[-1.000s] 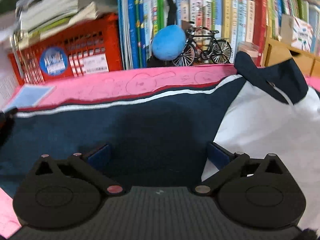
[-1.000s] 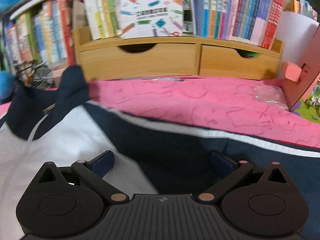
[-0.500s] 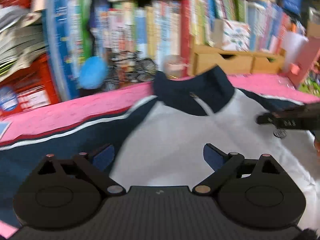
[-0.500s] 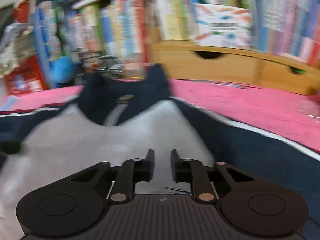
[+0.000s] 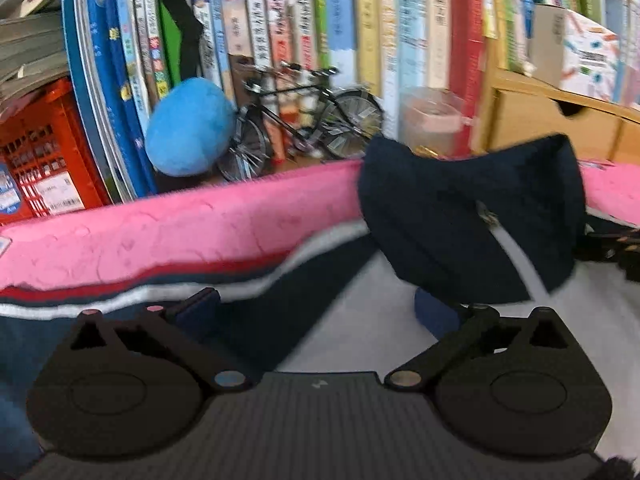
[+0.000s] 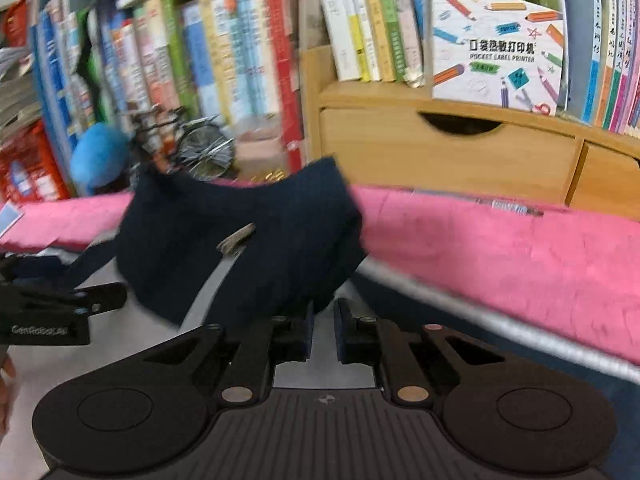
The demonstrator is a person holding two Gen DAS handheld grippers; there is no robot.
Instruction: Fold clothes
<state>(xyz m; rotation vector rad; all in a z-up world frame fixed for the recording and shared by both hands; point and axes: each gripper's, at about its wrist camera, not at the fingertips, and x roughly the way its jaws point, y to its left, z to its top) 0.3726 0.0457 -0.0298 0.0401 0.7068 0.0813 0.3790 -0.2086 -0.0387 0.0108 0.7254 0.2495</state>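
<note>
Jacket spread flat on pink bench, white body toward the camera, navy collar at the far end by the books. Long axis from near edge to collar, zip line running straight ahead of the right gripper. Navy sleeve with white stripe stretched out to the left, under the left gripper; another navy sleeve out to the right. Left gripper spread wide, empty, low over the shoulder seam. Right gripper nearly closed just below the collar; whether pinching white cloth or merely near it, cannot tell. Right nearer the collar and midline, left nearer the left sleeve. Both sleeves lying unfolded.
</note>
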